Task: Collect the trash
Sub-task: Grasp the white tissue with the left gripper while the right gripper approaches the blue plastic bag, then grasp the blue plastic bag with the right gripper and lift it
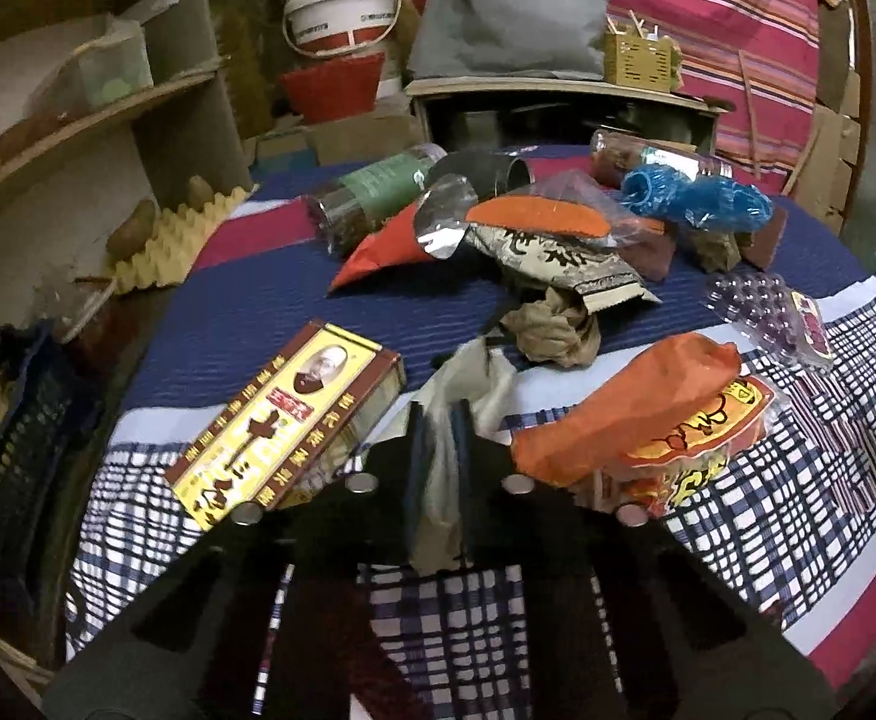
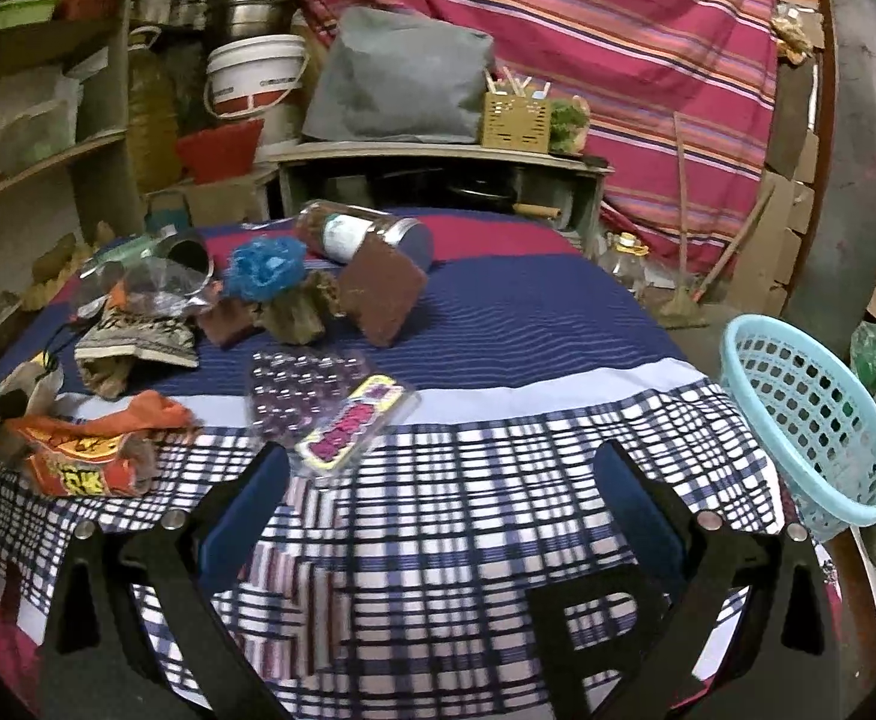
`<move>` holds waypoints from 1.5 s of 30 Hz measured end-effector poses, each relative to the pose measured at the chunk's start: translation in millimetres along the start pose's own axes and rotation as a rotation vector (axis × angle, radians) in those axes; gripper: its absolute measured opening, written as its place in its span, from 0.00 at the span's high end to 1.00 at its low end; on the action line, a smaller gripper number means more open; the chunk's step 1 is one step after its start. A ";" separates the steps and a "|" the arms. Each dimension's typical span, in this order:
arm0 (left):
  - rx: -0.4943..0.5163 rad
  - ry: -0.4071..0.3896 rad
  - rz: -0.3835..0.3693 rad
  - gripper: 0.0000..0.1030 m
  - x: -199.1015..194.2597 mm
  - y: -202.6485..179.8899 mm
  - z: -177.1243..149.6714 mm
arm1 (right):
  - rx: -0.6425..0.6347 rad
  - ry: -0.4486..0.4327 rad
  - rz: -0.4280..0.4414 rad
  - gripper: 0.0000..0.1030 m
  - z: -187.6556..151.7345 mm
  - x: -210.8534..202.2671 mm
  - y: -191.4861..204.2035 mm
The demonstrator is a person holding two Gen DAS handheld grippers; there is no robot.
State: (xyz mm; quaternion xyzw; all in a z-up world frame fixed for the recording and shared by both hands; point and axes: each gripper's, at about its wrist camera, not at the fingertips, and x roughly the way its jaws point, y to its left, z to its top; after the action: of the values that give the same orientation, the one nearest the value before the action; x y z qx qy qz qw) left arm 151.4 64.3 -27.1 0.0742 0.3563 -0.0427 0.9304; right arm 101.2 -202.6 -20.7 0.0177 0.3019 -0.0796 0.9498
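My left gripper [image 1: 438, 420] is shut on a pale crumpled plastic wrapper [image 1: 465, 387], held just above the cloth-covered table [image 1: 258, 324]. Beside it lie a red and yellow carton [image 1: 285, 420] on the left and an orange snack bag [image 1: 642, 420] on the right. Behind are a crumpled brown paper [image 1: 549, 330], a patterned packet [image 1: 558, 258], a blue mesh ball [image 1: 696, 201] and bottles. My right gripper [image 2: 438, 468] is open and empty over the checked cloth. A clear blister tray [image 2: 330, 402] lies just ahead of its left finger. A light blue basket [image 2: 810, 420] stands at the right table edge.
Wooden shelves [image 1: 78, 120] stand at the left, with a white bucket [image 1: 342, 12] and a red tub [image 1: 333, 87] behind. A low cabinet [image 2: 438, 174] with a grey bag [image 2: 402, 78] stands beyond the table. A dark crate [image 1: 24, 450] sits at the left table edge.
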 end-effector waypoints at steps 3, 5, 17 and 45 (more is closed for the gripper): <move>-0.012 -0.016 -0.013 0.97 -10.4 5.3 3.6 | -0.023 -0.009 0.021 0.04 2.1 -5.6 12.2; -0.023 -0.030 -0.022 0.97 -18.4 9.9 5.9 | -0.046 -0.023 0.025 0.04 5.2 -8.8 22.0; -0.042 -0.147 0.012 0.97 -49.7 36.0 47.8 | -0.084 -0.081 0.029 0.04 74.8 25.1 61.4; -0.077 -0.205 0.125 0.97 -6.2 31.4 126.9 | -0.119 0.030 0.195 0.88 111.6 98.3 82.4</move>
State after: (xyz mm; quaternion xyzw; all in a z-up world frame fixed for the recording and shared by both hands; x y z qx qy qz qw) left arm 234.3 74.0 73.7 0.0558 0.2553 0.0218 0.9650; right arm 257.3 -144.2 12.6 -0.0082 0.3169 0.0316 0.9479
